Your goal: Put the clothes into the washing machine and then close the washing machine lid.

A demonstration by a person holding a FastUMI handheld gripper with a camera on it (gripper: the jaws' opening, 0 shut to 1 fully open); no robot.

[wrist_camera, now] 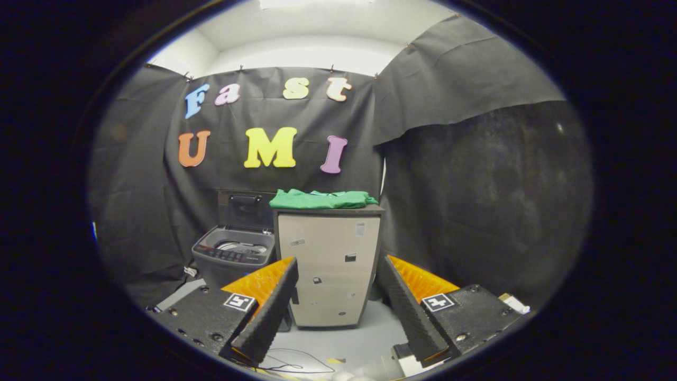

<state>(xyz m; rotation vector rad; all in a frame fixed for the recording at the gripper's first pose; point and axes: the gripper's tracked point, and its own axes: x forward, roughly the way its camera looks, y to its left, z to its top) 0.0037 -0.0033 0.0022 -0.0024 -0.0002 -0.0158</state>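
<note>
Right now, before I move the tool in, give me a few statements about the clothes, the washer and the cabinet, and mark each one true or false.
1. The green clothes lie folded on top of the cabinet. True.
2. The washing machine has its lid shut. False: the lid stands raised at the back and the drum opening shows.
3. The washing machine stands right beside the cabinet. True.
4. The tool is shut on the clothes. False: its fingers are spread wide with nothing between them, and the cabinet is beyond them.
5. The clothes are already in the drum. False: they are on the cabinet.
</note>
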